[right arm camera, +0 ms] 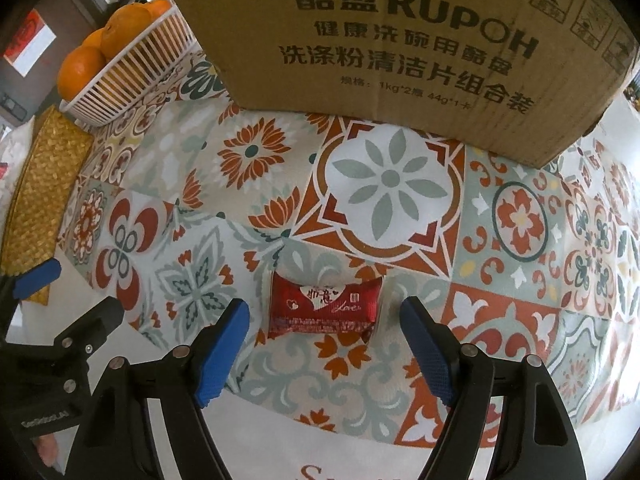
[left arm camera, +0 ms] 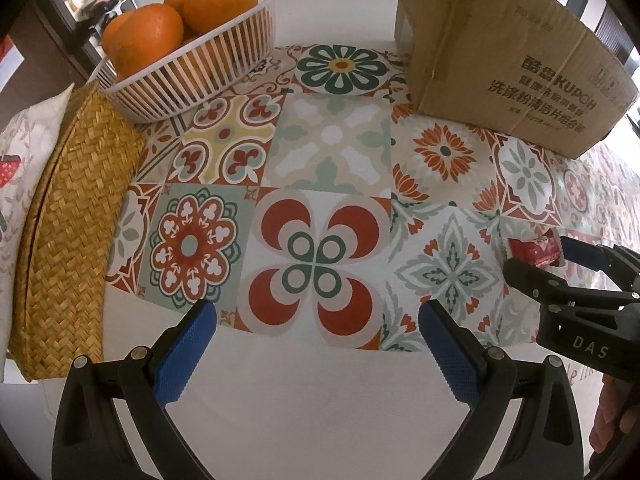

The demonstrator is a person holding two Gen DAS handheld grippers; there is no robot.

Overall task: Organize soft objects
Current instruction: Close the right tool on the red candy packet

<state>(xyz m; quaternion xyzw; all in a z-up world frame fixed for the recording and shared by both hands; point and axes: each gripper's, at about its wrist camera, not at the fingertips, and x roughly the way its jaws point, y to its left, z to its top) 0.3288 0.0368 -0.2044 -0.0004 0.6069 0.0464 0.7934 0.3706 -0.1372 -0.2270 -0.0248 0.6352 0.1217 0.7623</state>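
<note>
— Where's the packet?
— The red packet [right arm camera: 325,307] lies flat on the patterned tabletop [right arm camera: 392,184], in front of the cardboard box [right arm camera: 400,52] — my right gripper [right arm camera: 325,340] straddles it, jaws spread, pads clear of it.
— And the left?
— My left gripper [left arm camera: 316,344] is released too, over bare cloth, nothing between its jaws. Woven mat [left arm camera: 68,232] and orange basket [left arm camera: 192,76] sit far left.
</note>
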